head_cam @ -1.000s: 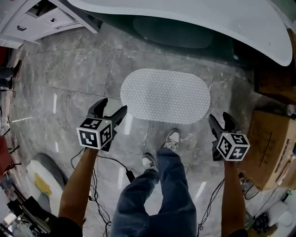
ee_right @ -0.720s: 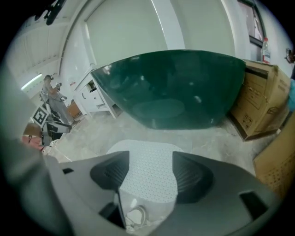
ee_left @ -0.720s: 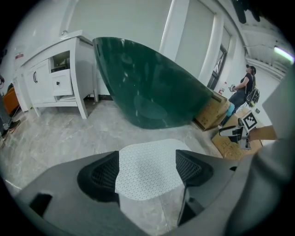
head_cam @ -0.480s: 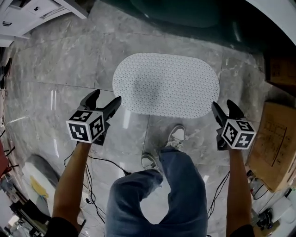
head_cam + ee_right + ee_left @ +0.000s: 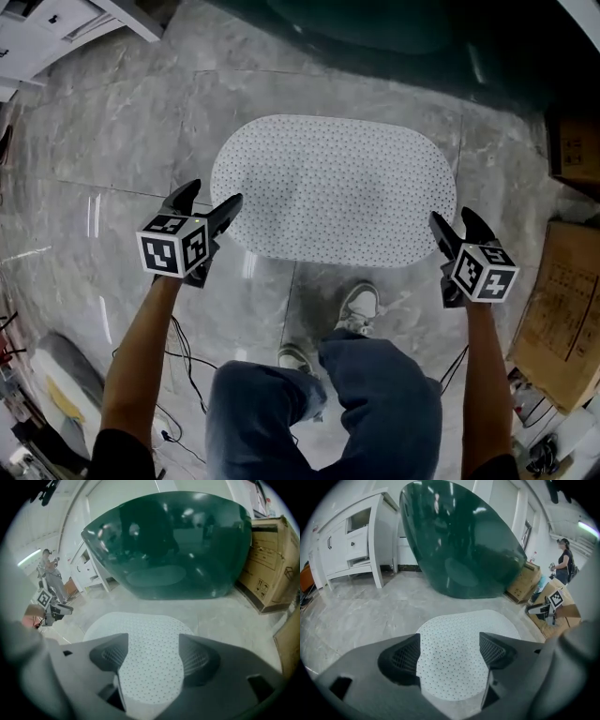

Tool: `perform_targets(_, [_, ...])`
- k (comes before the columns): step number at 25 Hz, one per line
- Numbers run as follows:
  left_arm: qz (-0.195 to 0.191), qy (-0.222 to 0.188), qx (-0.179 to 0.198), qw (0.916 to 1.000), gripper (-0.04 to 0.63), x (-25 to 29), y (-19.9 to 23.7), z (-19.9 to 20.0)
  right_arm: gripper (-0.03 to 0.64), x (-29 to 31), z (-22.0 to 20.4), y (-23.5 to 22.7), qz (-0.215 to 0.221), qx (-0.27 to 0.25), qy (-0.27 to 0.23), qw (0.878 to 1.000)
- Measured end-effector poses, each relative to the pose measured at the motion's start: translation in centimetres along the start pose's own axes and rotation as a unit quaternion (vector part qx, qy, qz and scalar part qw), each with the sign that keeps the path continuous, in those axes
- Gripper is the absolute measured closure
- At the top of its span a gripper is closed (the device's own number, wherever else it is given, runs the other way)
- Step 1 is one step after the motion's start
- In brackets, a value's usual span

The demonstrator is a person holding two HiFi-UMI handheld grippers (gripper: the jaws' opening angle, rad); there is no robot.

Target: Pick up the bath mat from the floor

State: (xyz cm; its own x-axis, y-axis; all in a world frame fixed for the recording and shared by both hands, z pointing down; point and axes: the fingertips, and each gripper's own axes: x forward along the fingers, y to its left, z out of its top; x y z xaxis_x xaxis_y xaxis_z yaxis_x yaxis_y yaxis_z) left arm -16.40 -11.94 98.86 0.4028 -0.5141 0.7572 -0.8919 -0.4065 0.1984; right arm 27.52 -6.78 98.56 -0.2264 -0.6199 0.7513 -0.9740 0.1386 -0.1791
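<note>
The bath mat [image 5: 333, 187] is a white oval dotted with small holes, lying flat on the grey marble floor in front of the tub. My left gripper [image 5: 208, 199] hangs at the mat's left end and my right gripper [image 5: 453, 220] at its right end, both above the floor. Both stand open, and their jaws have just been opening wider. In the left gripper view the mat [image 5: 459, 653] shows through the gap of the gripper [image 5: 450, 651], untouched. The right gripper view shows the mat [image 5: 145, 663] the same way below the empty gripper [image 5: 152, 653].
A dark green bathtub [image 5: 375, 28] stands just beyond the mat. Cardboard boxes [image 5: 562, 300] sit at the right and a white cabinet [image 5: 56, 28] at the far left. The person's shoes [image 5: 356, 305] stand close to the mat's near edge. Cables [image 5: 183, 361] trail on the floor.
Both grippers have sunk toward the floor, and the head has come down with them. The mat looks larger and lies level with the fingertips. It has not moved.
</note>
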Motion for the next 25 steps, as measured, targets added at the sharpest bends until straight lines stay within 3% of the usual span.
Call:
perform_targets(7, [0.011, 0.011, 0.0, 0.9999, 0.175, 5.9, 4.4, -4.3, 0.247, 4.9, -3.9, -2.2, -0.004, -0.015, 0.008, 1.0])
perform_targets(11, [0.019, 0.014, -0.017, 0.9996, 0.158, 8.4, 6.3, -6.7, 0.229, 7.0, -6.2, -4.3, -0.011, 0.005, 0.016, 1.0])
perform_targets(25, [0.026, 0.042, -0.004, 0.9988, 0.116, 13.7, 10.0, -10.0, 0.124, 12.4, -10.4, -10.1, -0.043, 0.006, 0.063, 0.997])
